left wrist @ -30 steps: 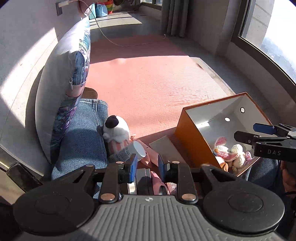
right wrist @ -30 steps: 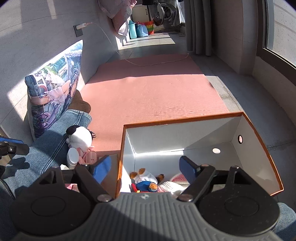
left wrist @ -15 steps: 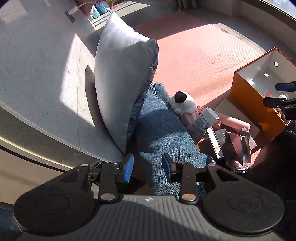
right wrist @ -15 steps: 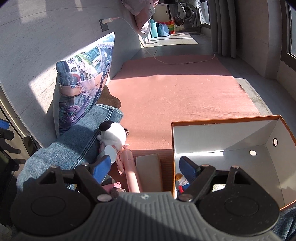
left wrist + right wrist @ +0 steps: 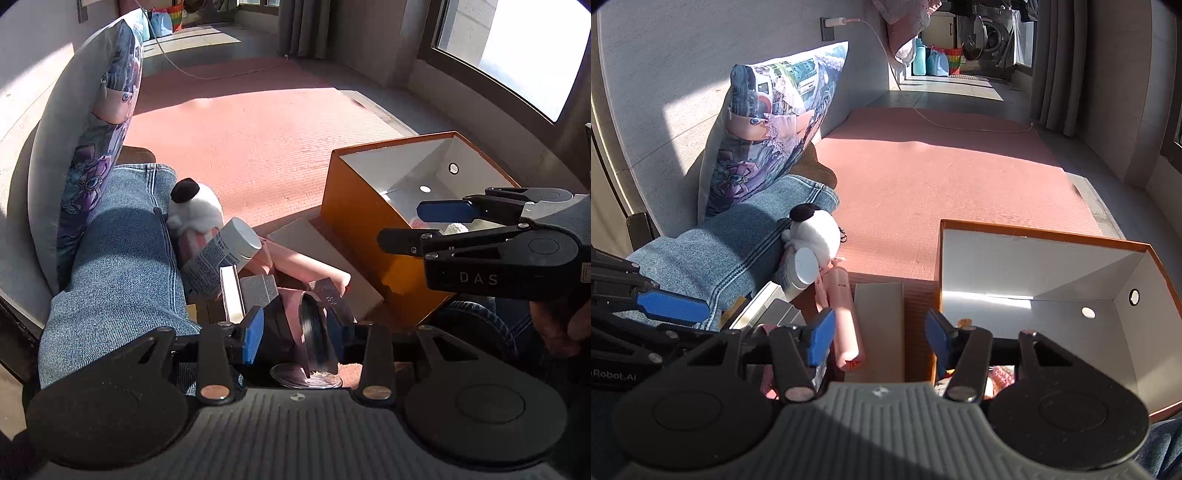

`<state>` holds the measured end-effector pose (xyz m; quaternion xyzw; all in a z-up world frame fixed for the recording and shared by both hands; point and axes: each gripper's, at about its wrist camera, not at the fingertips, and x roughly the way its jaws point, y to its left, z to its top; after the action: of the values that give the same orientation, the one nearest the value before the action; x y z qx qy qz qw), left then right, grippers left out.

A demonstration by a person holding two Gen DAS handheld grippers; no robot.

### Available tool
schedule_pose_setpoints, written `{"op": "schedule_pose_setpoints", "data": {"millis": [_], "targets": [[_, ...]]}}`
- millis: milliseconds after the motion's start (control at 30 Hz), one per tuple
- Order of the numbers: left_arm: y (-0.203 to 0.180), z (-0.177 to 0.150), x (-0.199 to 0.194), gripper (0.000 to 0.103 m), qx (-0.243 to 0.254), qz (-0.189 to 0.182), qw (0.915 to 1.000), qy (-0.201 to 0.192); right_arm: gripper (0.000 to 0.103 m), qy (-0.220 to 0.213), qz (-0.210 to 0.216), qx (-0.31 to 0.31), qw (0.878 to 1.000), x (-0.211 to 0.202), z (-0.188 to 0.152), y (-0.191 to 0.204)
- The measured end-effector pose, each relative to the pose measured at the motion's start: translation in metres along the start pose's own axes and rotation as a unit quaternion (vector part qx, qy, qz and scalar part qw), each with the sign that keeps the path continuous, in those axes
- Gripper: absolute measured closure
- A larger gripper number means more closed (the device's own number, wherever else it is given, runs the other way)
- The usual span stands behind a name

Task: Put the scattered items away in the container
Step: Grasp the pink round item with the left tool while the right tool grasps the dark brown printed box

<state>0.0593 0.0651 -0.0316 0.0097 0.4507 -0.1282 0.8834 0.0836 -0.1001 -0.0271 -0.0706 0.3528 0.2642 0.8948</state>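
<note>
The orange box [image 5: 354, 206] with white inner walls [image 5: 1015, 266] stands on the mat, with plush toys [image 5: 454, 229] inside. Left of it lies a pile: a white plush [image 5: 195, 212] with a black ear, a white bottle [image 5: 221, 254], a pink tube [image 5: 306, 266], a flat beige box [image 5: 325, 258] and a grey block [image 5: 258, 290]. My left gripper [image 5: 294, 334] hangs low over the pile. Its jaws are opening around a pink item with a dark round end [image 5: 295, 314]. My right gripper [image 5: 879, 336] is closing above the pink tube [image 5: 846, 321] and the beige box [image 5: 879, 306], gripping nothing.
A person's leg in jeans [image 5: 118, 266] lies along the left of the pile, against a printed pillow [image 5: 92, 122] that leans on the wall. The pink mat [image 5: 258, 122] stretches ahead, with a cable across its far end. A window wall runs on the right.
My left gripper swung from the pillow side back over the pile, sank, and its jaws widened. My right gripper shifted left from above the box to above the pink tube, and its jaws narrowed.
</note>
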Motion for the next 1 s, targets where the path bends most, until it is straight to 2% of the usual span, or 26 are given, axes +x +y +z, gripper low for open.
{"op": "schedule_pose_setpoints", "data": {"millis": [133, 300, 400, 633, 733, 900, 1000], "targets": [[-0.003, -0.005, 0.006, 0.056, -0.018, -0.021, 0.9995, -0.018, 0.054, 0.013, 0.01, -0.007, 1.0, 0.005, -0.004, 0.007], [-0.003, -0.006, 0.023, 0.056, -0.049, 0.005, 0.9987, -0.013, 0.061, 0.024, 0.01, -0.014, 1.0, 0.01, -0.008, 0.013], [-0.005, -0.009, 0.026, 0.057, -0.044, 0.017, 0.9988, -0.012, 0.062, 0.029, 0.005, -0.02, 0.999, 0.012, -0.01, 0.015], [0.002, -0.013, 0.026, 0.071, -0.057, 0.032, 0.9978, -0.013, 0.063, 0.037, 0.021, -0.018, 0.999, 0.02, -0.013, 0.02], [0.004, -0.013, 0.024, 0.074, -0.054, 0.043, 0.9975, -0.014, 0.063, 0.047, 0.036, -0.007, 0.998, 0.025, -0.013, 0.022], [0.011, -0.015, 0.021, 0.074, -0.066, 0.041, 0.9969, -0.015, 0.064, 0.064, 0.053, 0.008, 0.997, 0.033, -0.015, 0.025], [0.019, -0.016, 0.021, 0.074, -0.086, 0.025, 0.9959, -0.011, 0.065, 0.074, 0.067, 0.006, 0.995, 0.036, -0.018, 0.028]]}}
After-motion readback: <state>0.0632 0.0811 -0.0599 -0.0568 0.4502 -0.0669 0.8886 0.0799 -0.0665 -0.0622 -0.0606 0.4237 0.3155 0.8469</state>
